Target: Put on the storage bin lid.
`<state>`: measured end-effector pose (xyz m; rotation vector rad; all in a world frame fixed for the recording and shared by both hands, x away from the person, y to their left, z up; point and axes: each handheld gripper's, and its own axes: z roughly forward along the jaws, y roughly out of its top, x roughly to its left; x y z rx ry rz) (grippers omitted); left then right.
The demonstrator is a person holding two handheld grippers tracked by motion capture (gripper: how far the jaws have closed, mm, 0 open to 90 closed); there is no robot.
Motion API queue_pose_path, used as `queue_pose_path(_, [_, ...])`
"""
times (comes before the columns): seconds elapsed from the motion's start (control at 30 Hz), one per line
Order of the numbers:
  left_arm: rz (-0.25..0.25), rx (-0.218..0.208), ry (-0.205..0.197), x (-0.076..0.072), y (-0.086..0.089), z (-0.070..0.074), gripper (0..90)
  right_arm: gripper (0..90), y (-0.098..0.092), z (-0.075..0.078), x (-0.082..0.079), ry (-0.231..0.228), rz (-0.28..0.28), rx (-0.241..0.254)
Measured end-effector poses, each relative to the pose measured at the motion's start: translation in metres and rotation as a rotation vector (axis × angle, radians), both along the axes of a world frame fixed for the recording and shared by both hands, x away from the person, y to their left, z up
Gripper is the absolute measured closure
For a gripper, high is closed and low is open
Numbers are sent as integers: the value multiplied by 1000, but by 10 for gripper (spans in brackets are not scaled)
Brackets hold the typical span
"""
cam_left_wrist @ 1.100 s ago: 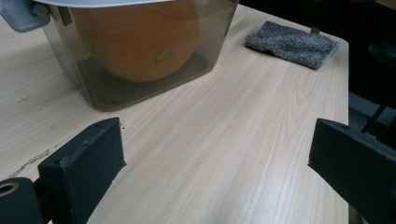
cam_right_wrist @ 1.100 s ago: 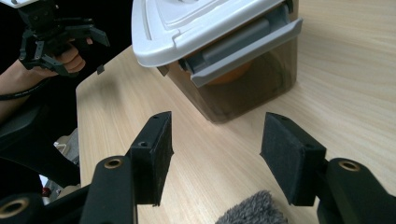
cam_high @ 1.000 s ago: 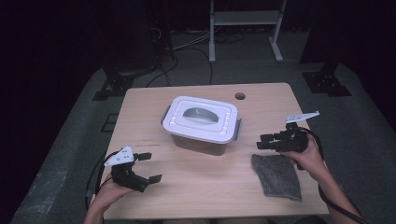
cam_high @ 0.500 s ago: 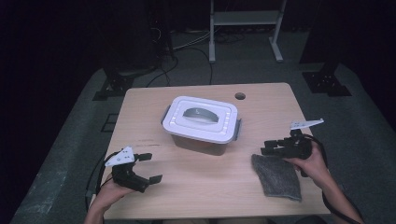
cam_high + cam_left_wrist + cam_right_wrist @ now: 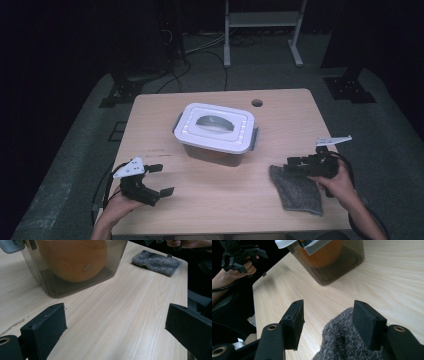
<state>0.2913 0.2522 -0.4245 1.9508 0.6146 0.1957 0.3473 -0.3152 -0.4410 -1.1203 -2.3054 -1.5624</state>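
A clear box [image 5: 215, 150] with a white lid [image 5: 215, 127] stands mid-table; through its wall [image 5: 50, 282] [image 5: 342, 267] I see a round orange object [image 5: 75, 257] [image 5: 324, 256]. A grey fuzzy cloth [image 5: 297, 190] [image 5: 157, 262] lies flat at the front right. My right gripper [image 5: 290, 162] [image 5: 329, 307] hovers low over the cloth's [image 5: 342, 340] near-left corner, jaws open, with the cloth's edge below and between them. My left gripper [image 5: 162, 179] [image 5: 116, 317] rests at the front left, jaws wide open over bare wood.
The wooden table [image 5: 280, 107] has a small round hole [image 5: 257, 103] near its far edge. Cables trail from both grippers over the front edge. A white metal frame [image 5: 260, 20] and dark stands sit on the floor behind the table.
My right gripper has come down and toward the front edge, ending just over the cloth's corner. The left gripper, the box and the cloth have stayed put.
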Motion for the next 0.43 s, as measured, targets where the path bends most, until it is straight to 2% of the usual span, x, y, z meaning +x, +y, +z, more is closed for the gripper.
queue_pose_path(0.43, [12,2,4,1,-2,0,27,405,-3,0,-17,-23,-5,12])
